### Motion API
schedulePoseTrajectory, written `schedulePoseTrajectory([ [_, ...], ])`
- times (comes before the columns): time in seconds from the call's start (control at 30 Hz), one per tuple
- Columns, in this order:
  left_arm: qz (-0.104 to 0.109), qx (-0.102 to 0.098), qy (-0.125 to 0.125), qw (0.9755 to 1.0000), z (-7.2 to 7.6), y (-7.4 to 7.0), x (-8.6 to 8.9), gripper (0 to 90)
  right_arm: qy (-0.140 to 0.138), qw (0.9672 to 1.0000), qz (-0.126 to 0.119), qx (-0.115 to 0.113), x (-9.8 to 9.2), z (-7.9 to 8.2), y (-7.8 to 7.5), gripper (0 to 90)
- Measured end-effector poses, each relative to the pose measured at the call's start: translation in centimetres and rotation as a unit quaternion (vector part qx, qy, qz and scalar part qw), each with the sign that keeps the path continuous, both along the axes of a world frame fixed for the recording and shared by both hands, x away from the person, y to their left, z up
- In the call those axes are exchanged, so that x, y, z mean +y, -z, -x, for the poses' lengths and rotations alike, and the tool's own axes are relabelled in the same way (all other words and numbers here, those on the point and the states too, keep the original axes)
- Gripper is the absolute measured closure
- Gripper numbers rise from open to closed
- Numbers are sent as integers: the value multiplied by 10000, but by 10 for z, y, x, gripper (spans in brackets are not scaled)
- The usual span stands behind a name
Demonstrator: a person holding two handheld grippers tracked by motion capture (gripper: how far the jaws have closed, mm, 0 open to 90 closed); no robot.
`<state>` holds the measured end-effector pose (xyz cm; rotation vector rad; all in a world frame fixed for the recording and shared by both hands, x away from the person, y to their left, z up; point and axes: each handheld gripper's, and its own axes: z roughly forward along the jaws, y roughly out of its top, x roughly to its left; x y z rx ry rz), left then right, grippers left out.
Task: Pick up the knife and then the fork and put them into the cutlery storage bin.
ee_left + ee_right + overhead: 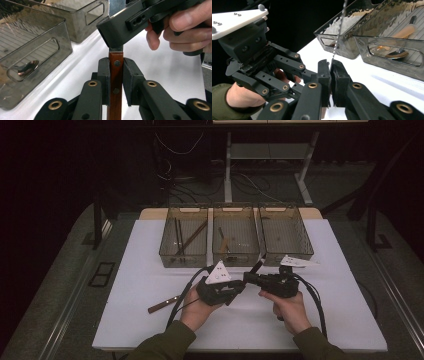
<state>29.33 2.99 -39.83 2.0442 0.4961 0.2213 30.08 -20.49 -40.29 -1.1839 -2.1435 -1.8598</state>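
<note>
knife [115,82] held between both grippers above the white table [150,270], near three smoked plastic bins [235,240]. left gripper [116,75] clamps the wooden handle, jaws pressed on both sides. right gripper [330,75] is closed tight on the serrated blade [338,37]. a second wooden-handled utensil [163,304] lies apart at left.

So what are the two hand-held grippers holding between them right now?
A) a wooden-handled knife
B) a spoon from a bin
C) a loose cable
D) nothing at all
A: the left hand-held gripper clamps the knife by its riveted wooden handle, and the right hand-held gripper pinches its serrated blade.
</note>
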Motion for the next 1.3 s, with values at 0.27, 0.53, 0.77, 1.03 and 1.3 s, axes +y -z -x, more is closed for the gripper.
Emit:
schedulePoseTrajectory([
  [0.27, 57, 12, 117, 9999, -1, 2, 1, 727, -23, 9997, 164, -152, 0, 3, -2, 892],
  [0.53, 110, 67, 244, 9996, -2, 7, 15, 528, 143, 9973, 600, -393, -11, 2, -7, 893],
  [0.77, 256, 70, 296, 9992, 1, 7, 49, 391, 246, 9930, 1025, -525, -22, 2, -13, 893],
  [1.03, 363, 154, 129, 9991, 12, 15, 102, 256, 363, 9875, 1401, -629, -37, 1, -20, 892],
  [1.3, 306, 143, -13, 9994, 20, 26, 127, 116, 545, 9837, 1585, -652, -57, -2, -28, 892],
])
